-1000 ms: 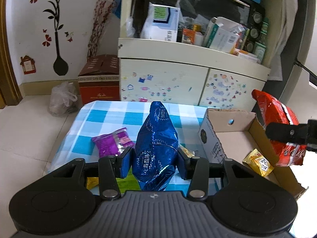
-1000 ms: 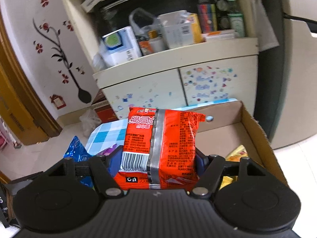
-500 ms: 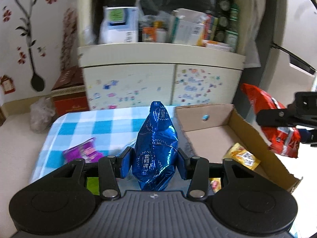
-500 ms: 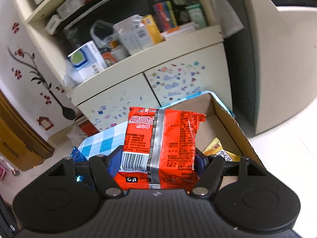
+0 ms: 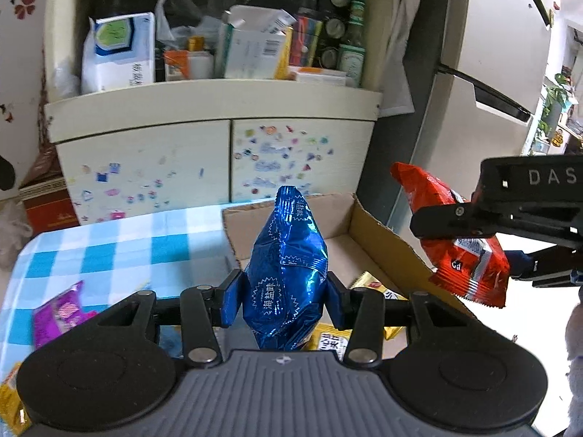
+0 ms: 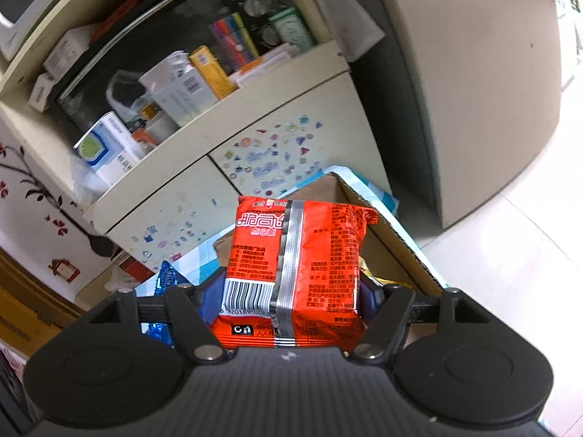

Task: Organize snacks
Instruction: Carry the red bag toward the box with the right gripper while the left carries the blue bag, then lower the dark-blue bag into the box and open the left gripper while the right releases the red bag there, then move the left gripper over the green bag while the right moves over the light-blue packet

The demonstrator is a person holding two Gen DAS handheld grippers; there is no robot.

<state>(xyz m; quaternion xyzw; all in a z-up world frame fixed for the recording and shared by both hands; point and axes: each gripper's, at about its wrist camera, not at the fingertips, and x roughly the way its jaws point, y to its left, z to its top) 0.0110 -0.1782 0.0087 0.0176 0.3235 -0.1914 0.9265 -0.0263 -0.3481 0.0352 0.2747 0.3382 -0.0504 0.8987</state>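
Observation:
My left gripper point(image 5: 284, 296) is shut on a shiny blue snack bag point(image 5: 286, 273), held upright over the near-left corner of an open cardboard box point(image 5: 382, 233). Yellow packets point(image 5: 371, 286) lie inside the box. In the right wrist view my right gripper point(image 6: 288, 300) is shut on a red snack packet point(image 6: 295, 266) with a barcode, above the cardboard box point(image 6: 386, 233). The left wrist view shows that right gripper point(image 5: 473, 218) and the red packet point(image 5: 462, 251) hanging past the box's right wall. The blue bag's edge point(image 6: 165, 278) peeks in at the left of the right wrist view.
The box stands on a table with a blue-and-white checked cloth point(image 5: 120, 240). A purple packet point(image 5: 58, 311) and a yellow packet point(image 5: 9, 400) lie on it at the left. Behind are a stickered cream cabinet point(image 5: 218, 153) with cluttered shelves and a fridge point(image 5: 484, 83).
Both grippers have swung to the right with their packets still held. The box now sits closer under the blue bag. The right view has rolled, so the cabinet leans.

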